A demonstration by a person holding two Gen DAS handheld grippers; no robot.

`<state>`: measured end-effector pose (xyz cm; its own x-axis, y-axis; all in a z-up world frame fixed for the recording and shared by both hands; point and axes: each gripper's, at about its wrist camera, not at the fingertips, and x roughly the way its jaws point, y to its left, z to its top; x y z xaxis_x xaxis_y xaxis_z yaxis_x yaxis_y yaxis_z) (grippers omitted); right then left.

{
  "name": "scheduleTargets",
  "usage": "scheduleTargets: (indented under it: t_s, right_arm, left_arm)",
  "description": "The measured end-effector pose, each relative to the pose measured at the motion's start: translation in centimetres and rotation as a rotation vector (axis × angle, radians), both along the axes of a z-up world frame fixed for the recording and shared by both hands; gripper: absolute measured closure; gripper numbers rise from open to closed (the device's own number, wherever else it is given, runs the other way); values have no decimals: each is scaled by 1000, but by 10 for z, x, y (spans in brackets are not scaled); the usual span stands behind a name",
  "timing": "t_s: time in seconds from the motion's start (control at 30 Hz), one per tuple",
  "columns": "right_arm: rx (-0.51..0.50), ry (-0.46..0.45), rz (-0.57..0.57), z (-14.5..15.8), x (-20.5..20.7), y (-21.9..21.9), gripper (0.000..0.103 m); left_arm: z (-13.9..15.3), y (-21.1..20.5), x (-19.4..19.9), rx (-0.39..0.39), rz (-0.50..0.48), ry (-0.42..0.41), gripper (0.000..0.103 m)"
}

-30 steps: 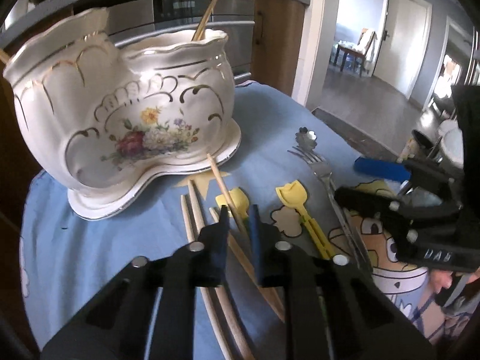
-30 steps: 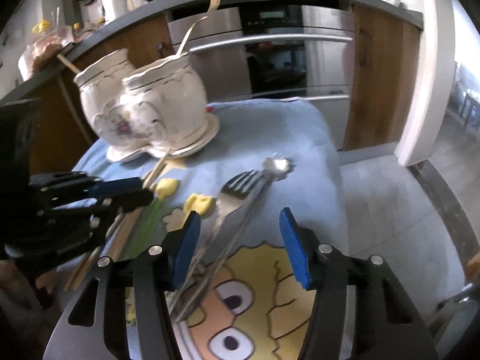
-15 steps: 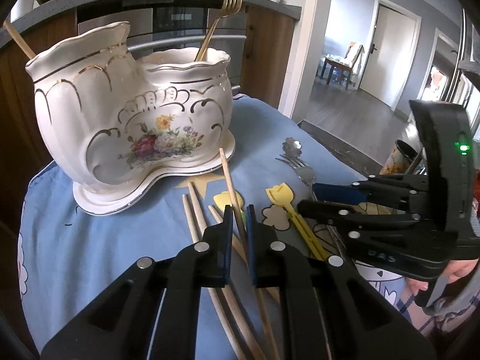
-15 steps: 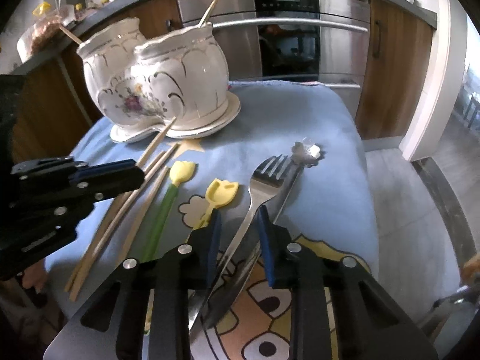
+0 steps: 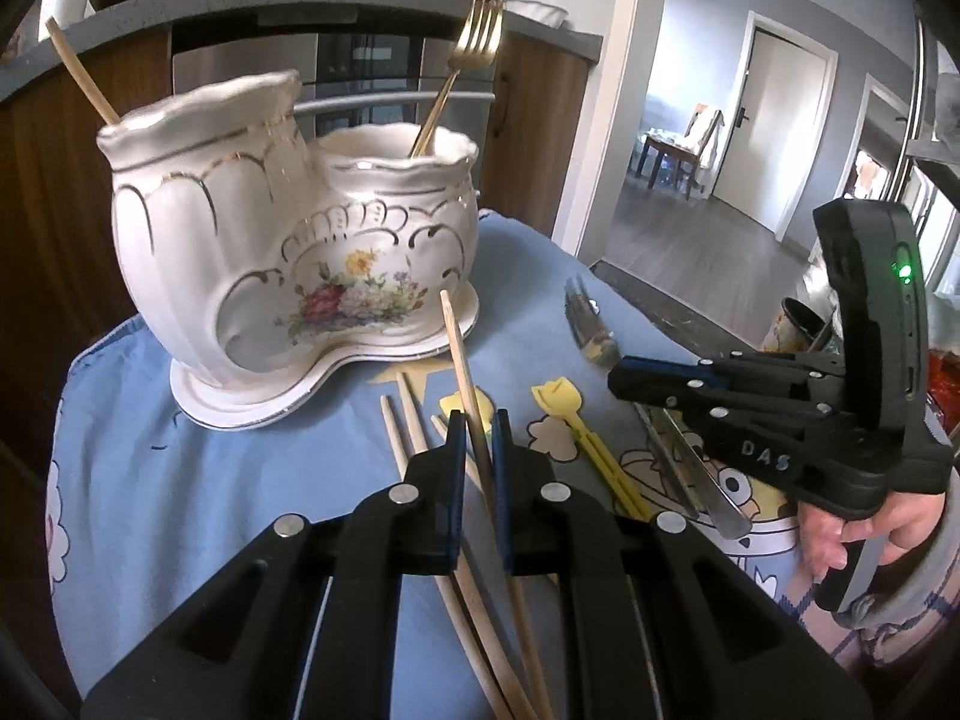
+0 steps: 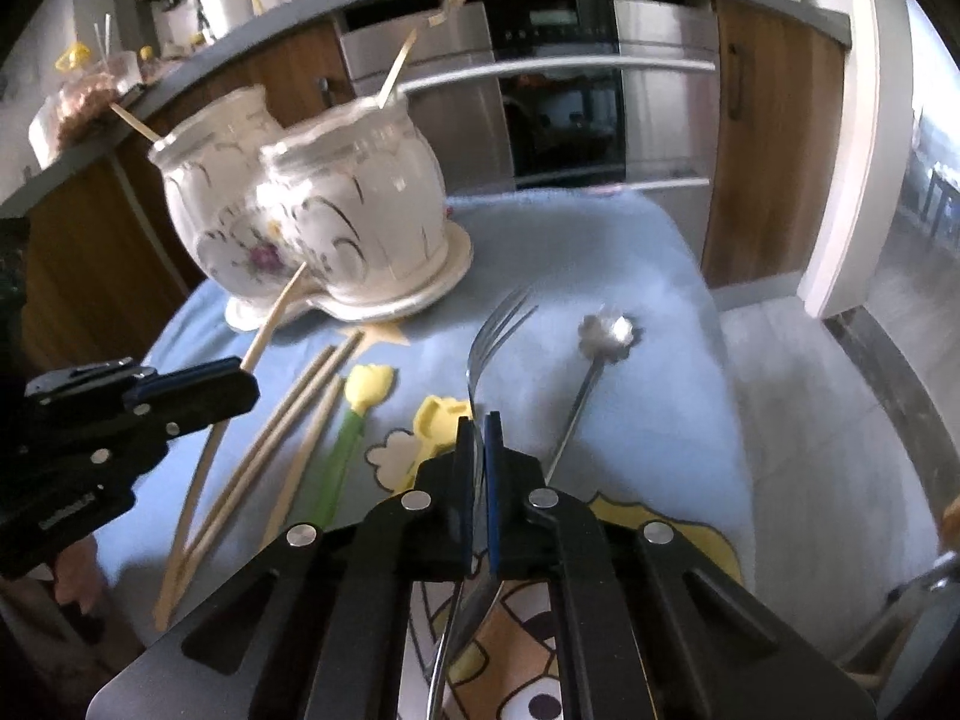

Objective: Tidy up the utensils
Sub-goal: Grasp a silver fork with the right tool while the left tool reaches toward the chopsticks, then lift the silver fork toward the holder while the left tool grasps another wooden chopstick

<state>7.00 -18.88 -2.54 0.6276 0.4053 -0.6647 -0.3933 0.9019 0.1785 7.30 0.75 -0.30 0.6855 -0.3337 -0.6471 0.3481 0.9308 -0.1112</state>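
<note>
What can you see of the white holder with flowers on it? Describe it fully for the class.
The holder looks like glazed white china with gold scrolls and a painted flower bunch. It has two joined wavy-rimmed pots, upright on one shaped base, on the blue cloth before the oven. A gold fork stands in the right pot, a wooden chopstick in the left. Neither tongs touch it.

A steel fork (image 6: 487, 336) is pinched on edge, tines forward. A wooden chopstick (image 5: 459, 354) is clamped too, tip raised. More chopsticks (image 6: 282, 432), yellow picks (image 6: 435, 420) and a flower spoon (image 6: 606, 333) lie on the blue cloth (image 6: 630, 252).
</note>
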Motion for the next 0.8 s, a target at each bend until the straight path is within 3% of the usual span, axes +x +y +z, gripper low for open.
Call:
scheduleTargets:
  t_s: [0.17,0.37,0.67,0.8]
  right_arm:
    - [34,-76,8,18,-12,-6,99]
    - [4,-251,58,40,-42,-1,99]
    - [16,-362,42,53,-61,-1,100]
    - [27,-407,41,60,-67,-4,100]
  left_arm:
    - [10,2,-11,0,1,-48,94]
    - [24,6,-30,-6,21,-154,94]
    - [12,7,-22,28,38,-67,94]
    - [-2,7,-16,72,82,-9,61]
